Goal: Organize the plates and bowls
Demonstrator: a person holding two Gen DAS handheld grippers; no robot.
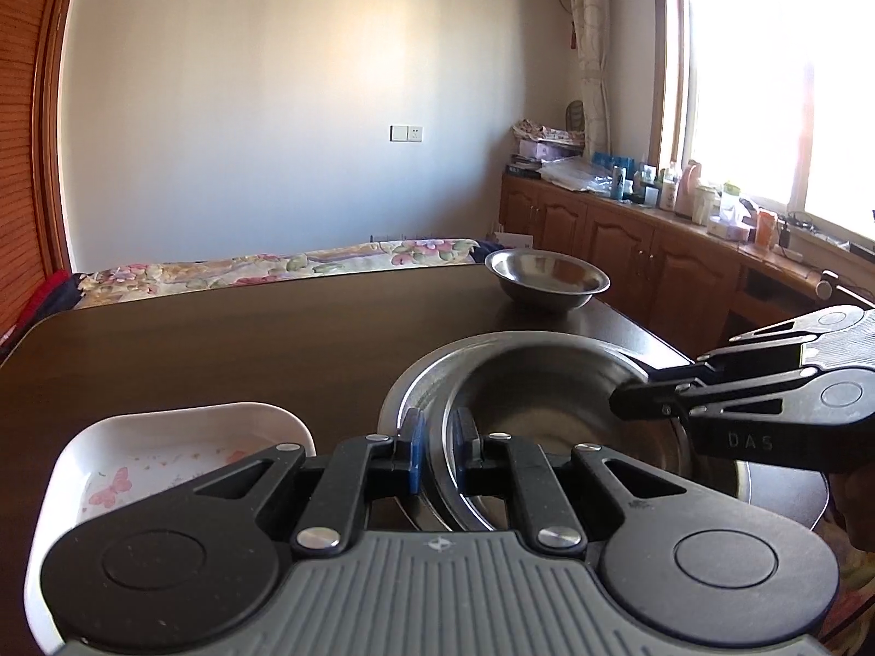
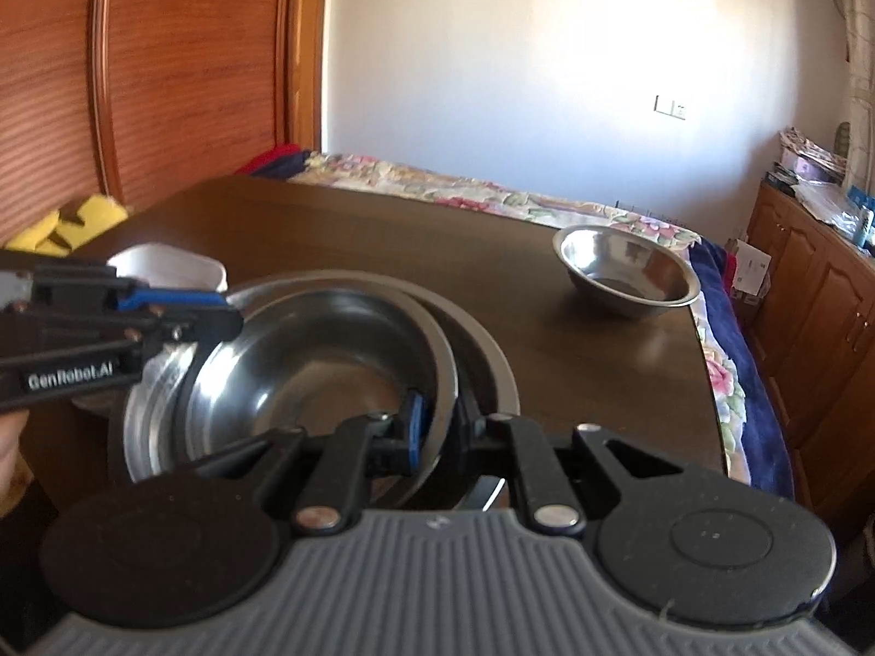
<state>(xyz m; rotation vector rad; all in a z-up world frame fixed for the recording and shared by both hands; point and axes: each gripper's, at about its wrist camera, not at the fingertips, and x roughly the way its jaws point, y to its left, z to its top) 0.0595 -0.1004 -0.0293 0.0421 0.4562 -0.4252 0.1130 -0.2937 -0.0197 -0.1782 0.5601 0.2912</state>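
On the table point(image 1: 219, 339), both tongs point(image 1: 440, 451) point(image 2: 437, 432) clamp a steel bowl point(image 2: 306, 377) nested inside a larger basin point(image 2: 492, 361).

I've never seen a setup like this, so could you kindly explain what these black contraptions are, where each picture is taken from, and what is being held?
These are two hand-held grippers, each with a camera looking along its fingers. One picture is from the left gripper, the other from the right gripper; each also shows in the other's view. Both are pinching opposite rims of a steel bowl sitting inside a larger steel basin. On the dark table also lie a white dish and a second small steel bowl.
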